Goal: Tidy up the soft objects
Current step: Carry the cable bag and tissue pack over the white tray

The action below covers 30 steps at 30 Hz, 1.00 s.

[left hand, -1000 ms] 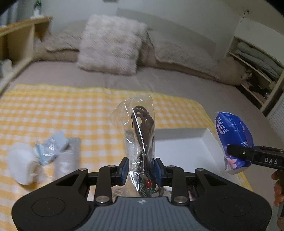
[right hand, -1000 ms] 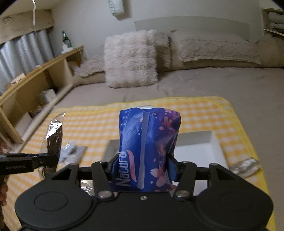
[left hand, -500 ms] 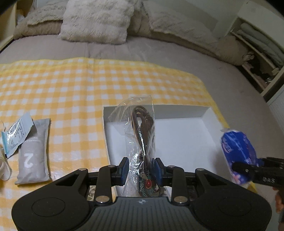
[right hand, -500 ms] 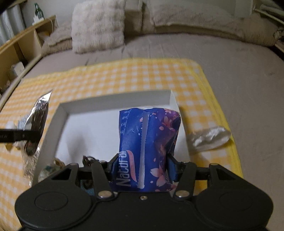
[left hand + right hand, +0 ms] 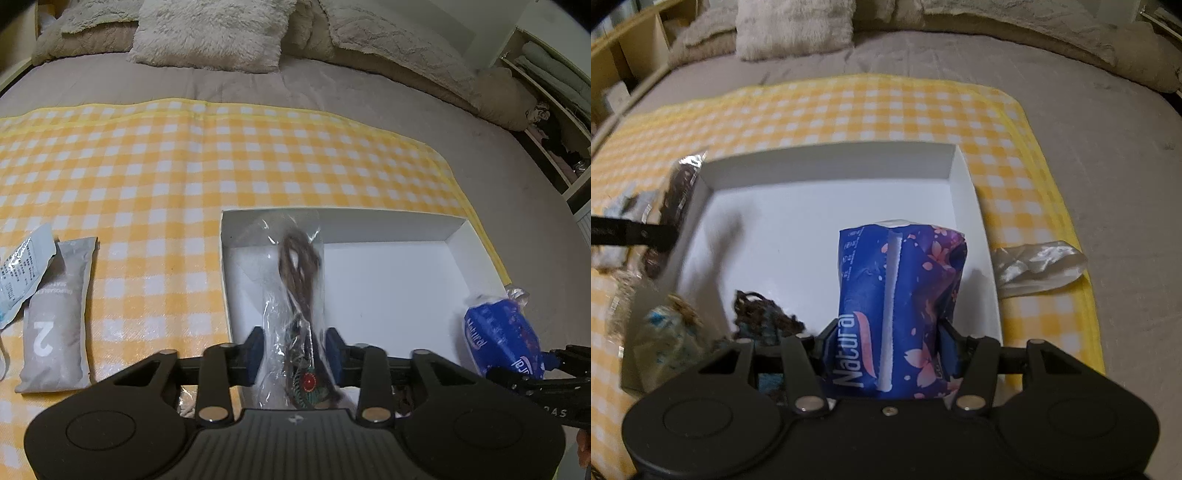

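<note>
Both lowered over the white box (image 5: 454, 225): left gripper (image 5: 295, 350) has just loosened around its clear bag (image 5: 295, 280), right gripper (image 5: 886, 350) pinching tissue pack (image 5: 897, 295).

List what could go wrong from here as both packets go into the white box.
1. The left gripper has just been opening around the clear bag of dark cord; the pads look parted from it, so the bag may topple over the white box wall.
2. The right gripper, jaws just widening, has the blue tissue pack near the box's right wall; it may catch the rim.
</note>
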Tool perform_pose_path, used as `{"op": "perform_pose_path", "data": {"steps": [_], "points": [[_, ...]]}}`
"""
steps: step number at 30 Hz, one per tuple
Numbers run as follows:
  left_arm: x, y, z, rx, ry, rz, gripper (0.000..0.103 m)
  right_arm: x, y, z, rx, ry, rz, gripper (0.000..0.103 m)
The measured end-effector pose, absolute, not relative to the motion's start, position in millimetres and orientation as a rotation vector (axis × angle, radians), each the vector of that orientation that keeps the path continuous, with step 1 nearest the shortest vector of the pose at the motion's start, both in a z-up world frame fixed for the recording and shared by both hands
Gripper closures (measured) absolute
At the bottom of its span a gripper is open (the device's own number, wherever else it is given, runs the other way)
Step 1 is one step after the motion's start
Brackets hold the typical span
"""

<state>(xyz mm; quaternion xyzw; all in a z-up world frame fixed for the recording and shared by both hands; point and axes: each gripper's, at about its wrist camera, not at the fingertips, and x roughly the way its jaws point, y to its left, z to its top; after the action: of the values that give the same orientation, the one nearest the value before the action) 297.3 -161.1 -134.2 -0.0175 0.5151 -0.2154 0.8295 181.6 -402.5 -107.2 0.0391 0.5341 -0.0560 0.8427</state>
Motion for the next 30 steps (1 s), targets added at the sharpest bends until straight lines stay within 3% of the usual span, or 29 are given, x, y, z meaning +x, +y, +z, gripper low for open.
{"op": "perform_pose_path", "data": {"steps": [2,4,6,9,13,15,18,20,22,30], "points": [[296.3,-161.2,-133.6,-0.036,1.093,-0.458,0.047,183.3,-403.7,-111.1,0.068,1.151,-0.123,0.045],[295.9,-160.8,-132.4,-0.033,1.086,-0.456,0.042,181.6,-404.6,-112.8,0.075,1.168,-0.112,0.038],[295.6,-160.5,-130.4,-0.026,1.077,-0.461,0.040,179.1,-406.3,-113.7,0.078,1.177,-0.100,0.030],[294.0,-157.9,-127.3,-0.019,1.072,-0.464,0.038,173.8,-406.9,-111.1,0.062,1.179,-0.101,0.028],[289.8,-155.9,-124.0,-0.015,1.069,-0.452,0.038,168.1,-411.7,-107.2,0.074,1.166,-0.117,0.027],[286.5,-155.1,-120.8,-0.016,1.063,-0.446,0.038,165.7,-414.6,-101.7,0.089,1.138,-0.128,0.034],[281.7,-154.1,-115.7,-0.026,1.046,-0.453,0.049,163.5,-419.2,-89.9,0.153,1.085,-0.122,0.051],[280.6,-155.9,-112.0,-0.046,1.036,-0.472,0.066,162.7,-418.4,-83.3,0.181,1.058,-0.104,0.057],[280.2,-160.3,-109.9,-0.071,1.032,-0.505,0.074,163.6,-415.6,-80.6,0.176,1.051,-0.086,0.057],[280.8,-200.4,-140.7,0.020,1.129,-0.580,0.078,171.6,-398.0,-110.4,0.019,1.179,-0.021,0.058]]}}
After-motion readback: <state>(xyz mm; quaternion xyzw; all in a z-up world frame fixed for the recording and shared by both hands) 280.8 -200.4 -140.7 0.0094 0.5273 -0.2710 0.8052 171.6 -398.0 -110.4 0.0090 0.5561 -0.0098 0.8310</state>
